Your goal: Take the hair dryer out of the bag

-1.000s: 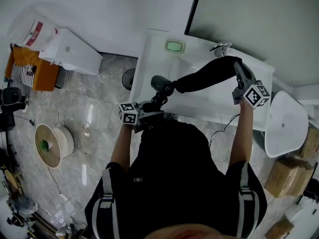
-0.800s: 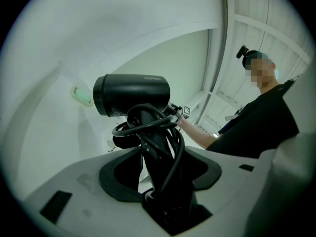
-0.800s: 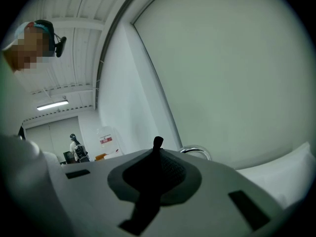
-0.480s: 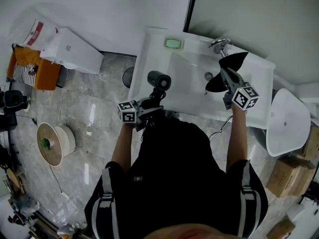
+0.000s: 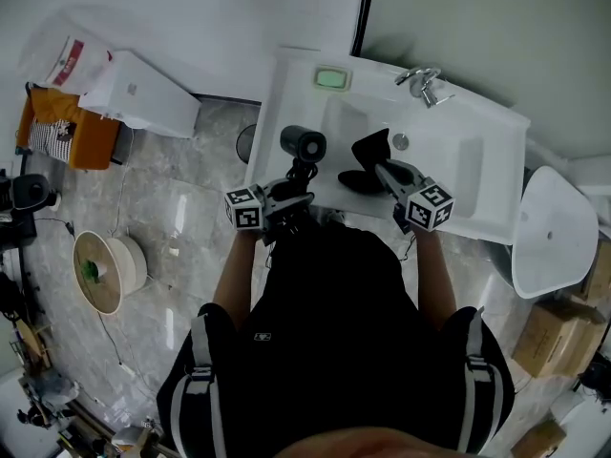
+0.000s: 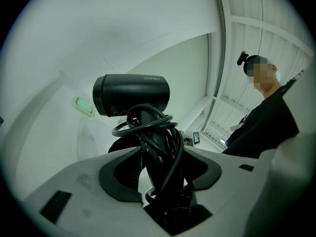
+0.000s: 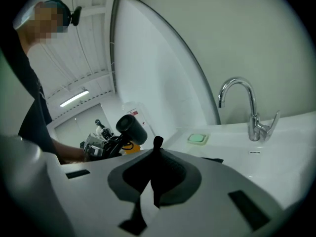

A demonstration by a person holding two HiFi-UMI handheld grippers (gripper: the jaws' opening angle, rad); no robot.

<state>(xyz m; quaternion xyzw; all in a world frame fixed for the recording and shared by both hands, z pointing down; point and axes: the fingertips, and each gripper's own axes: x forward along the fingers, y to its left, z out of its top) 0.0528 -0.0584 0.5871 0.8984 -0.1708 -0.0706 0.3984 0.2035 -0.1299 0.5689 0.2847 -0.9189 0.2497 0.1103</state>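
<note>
- Over the sink (image 5: 477,156), right gripper (image 5: 384,171), pinching the bag (image 5: 367,156), has dropped from the faucet (image 5: 423,82).
- Left gripper (image 5: 294,189) grasps hair dryer (image 5: 304,144) by its handle; barrel lettering illegible.

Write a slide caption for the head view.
At the sink, the left gripper holds the hair dryer by its handle; the right gripper pinches the black bag.

1. A bathroom, with goods stacked about;
2. white washbasin (image 5: 487,151) under the right gripper (image 5: 384,170); chrome tap (image 5: 423,84) and green soap (image 5: 333,78) beyond it;
3. marble-tiled floor (image 5: 181,227) left of the left gripper (image 5: 301,181); cardboard boxes (image 5: 549,337) well right of the right gripper.
</note>
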